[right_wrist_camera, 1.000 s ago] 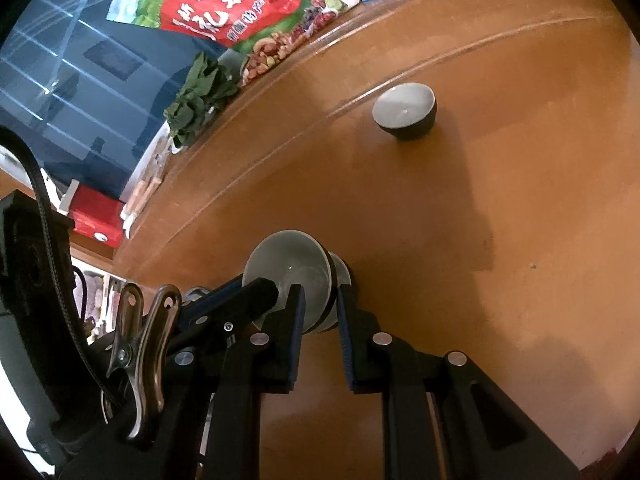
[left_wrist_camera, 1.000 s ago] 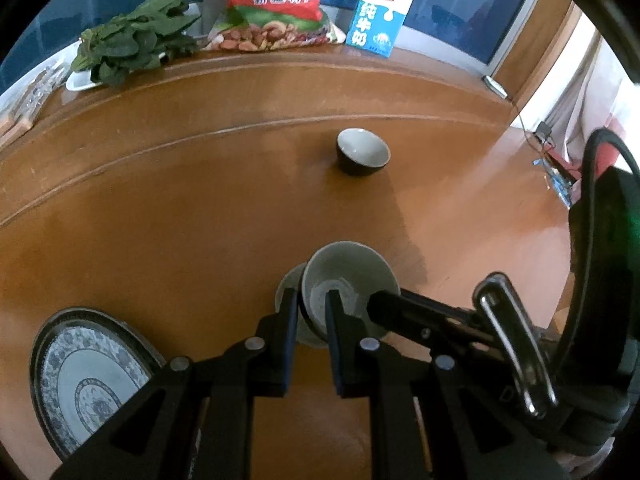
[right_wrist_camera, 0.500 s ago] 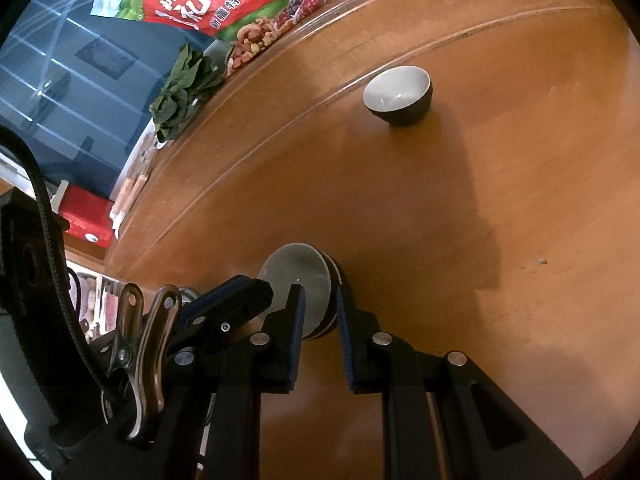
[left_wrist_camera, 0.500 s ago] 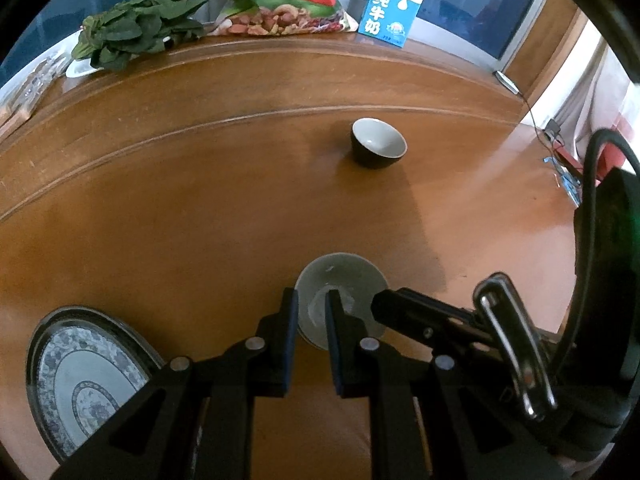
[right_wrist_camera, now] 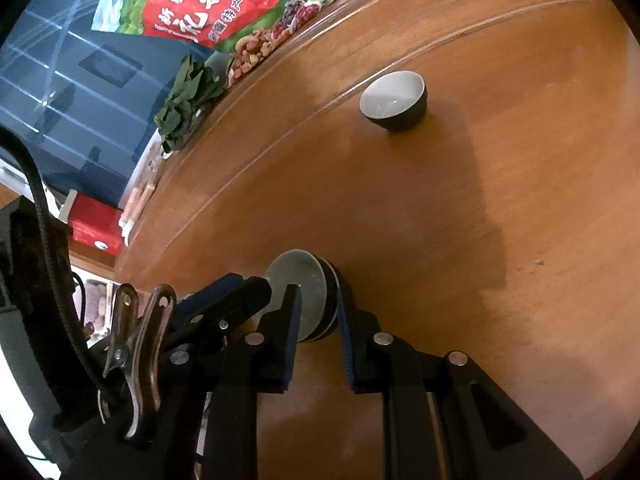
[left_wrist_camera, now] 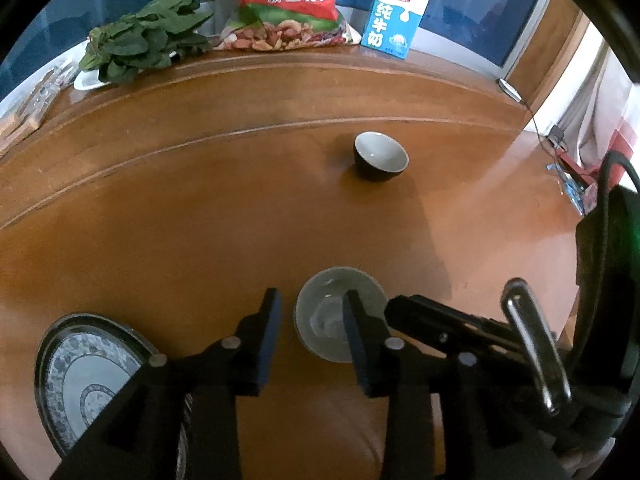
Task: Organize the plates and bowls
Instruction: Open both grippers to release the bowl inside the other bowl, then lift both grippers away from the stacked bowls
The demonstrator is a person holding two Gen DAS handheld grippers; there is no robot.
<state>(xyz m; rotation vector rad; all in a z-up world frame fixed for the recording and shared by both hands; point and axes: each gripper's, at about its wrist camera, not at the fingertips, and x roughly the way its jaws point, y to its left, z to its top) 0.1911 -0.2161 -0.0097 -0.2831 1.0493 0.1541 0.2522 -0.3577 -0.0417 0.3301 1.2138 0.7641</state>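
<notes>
left claw (left_wrist_camera: 310,312) wide, right claw (right_wrist_camera: 318,308) narrow w/ nested bowls (left_wrist_camera: 338,314) between (grip unclear); pulling off carelessly could tip stack on table (left_wrist_camera: 200,220).

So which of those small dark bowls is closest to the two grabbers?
The pale-lined dark bowl stacked on another, right at the left gripper and right gripper tips. The single dark bowl sits alone, farther across the wooden table.

Place: a home dining room.
Table: a large round wooden table (left_wrist_camera: 200,216).
Food: leafy greens (left_wrist_camera: 140,46), a red snack bag (left_wrist_camera: 286,4) and a milk carton (left_wrist_camera: 396,20) along its far edge.
Dishes: bowls (left_wrist_camera: 380,156) and a patterned plate (left_wrist_camera: 84,364).
Backdrop: dark window (right_wrist_camera: 72,92).
</notes>
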